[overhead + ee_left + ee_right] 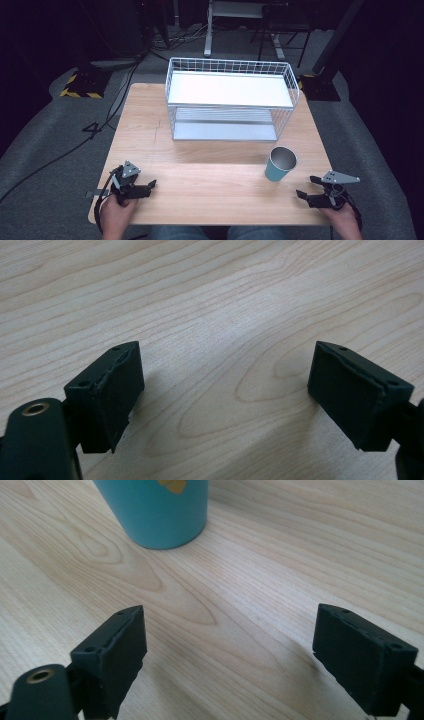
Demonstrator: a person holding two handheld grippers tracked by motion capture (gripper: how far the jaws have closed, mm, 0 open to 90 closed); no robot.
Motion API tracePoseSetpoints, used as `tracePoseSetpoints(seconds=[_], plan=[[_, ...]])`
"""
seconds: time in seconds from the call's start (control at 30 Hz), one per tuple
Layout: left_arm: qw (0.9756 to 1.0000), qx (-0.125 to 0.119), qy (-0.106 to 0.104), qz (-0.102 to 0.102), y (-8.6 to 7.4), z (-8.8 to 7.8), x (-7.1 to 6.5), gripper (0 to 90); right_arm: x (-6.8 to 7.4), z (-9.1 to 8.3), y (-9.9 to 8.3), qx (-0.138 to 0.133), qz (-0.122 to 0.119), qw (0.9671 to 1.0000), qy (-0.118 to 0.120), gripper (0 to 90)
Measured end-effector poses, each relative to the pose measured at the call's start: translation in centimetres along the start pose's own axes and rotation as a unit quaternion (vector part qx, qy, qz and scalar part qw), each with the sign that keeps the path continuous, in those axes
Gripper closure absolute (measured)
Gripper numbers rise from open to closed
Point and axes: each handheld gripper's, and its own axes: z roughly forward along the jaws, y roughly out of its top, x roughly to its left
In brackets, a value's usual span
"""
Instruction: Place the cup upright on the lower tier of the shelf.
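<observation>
The person's left hand (116, 209) holds the left gripper (150, 186) low at the bench's near left corner, jaws spread wide and empty. The right hand (344, 212) holds the right gripper (306, 187) at the near right corner, jaws likewise apart, pointing inward.

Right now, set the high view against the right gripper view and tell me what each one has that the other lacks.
High view alone: the white wire rack at the back of the table, the left gripper with its jaws apart, and both hands. Right gripper view alone: a yellow mark on the cup's side. Both share the teal cup, standing upright on the wooden table, and the right gripper, open and short of the cup.
</observation>
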Motion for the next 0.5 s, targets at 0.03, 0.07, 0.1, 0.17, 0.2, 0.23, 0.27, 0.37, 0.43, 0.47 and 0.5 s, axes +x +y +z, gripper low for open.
tracePoseSetpoints(seconds=[0.03, 0.07, 0.1, 0.17, 0.2, 0.23, 0.27, 0.37, 0.43, 0.47, 0.5], plan=[[1.0000, 0.000, 0.000, 0.000, 0.0, 0.0, 0.0, 15.4, 0.0, -0.1, 0.1, -0.003, -0.001, 1.0000, 0.002, 14.6], [1.0000, 0.000, 0.000, -0.001, 0.0, 0.0, 0.0, 15.4, 0.1, -0.1, 0.3, -0.006, -0.004, 1.0000, 0.004, 14.6], [1.0000, 0.000, 0.000, -0.001, 0.0, 0.0, 0.0, 15.4, 0.2, -0.2, 0.4, -0.008, -0.006, 0.9999, 0.010, 14.6], [1.0000, 0.001, 0.000, -0.001, 0.0, 0.0, 0.0, 15.4, 0.4, -0.2, 0.7, -0.014, -0.012, 0.9997, 0.019, 14.6], [1.0000, 0.001, 0.000, -0.001, 0.0, 0.0, 0.0, 15.4, 0.4, -0.2, 0.7, -0.014, -0.012, 0.9997, 0.019, 14.6], [1.0000, 0.000, 0.000, -0.001, 0.1, 0.1, 0.0, 15.4, 0.6, -0.1, 1.1, -0.017, -0.018, 0.9993, 0.029, 14.6], [1.0000, 0.002, 0.000, -0.001, 0.1, 0.0, 0.0, 15.4, 0.7, 0.0, 1.2, -0.018, -0.021, 0.9991, 0.032, 14.6], [1.0000, 0.002, 0.001, -0.001, 0.1, 0.0, 0.0, 15.4, 1.0, 0.3, 1.7, -0.021, -0.026, 0.9985, 0.043, 14.4], [1.0000, 0.002, 0.001, -0.001, 0.1, 0.0, 0.0, 15.4, 1.2, 0.5, 2.1, -0.022, -0.028, 0.9983, 0.047, 14.3], [1.0000, 0.002, 0.001, -0.001, 0.1, 0.0, 0.0, 15.4, 1.3, 0.6, 2.2, -0.023, -0.028, 0.9982, 0.047, 14.3], [1.0000, 0.002, 0.001, -0.001, 0.1, 0.1, 0.0, 15.4, 1.3, 0.7, 2.4, -0.025, -0.028, 0.9980, 0.050, 14.3]])
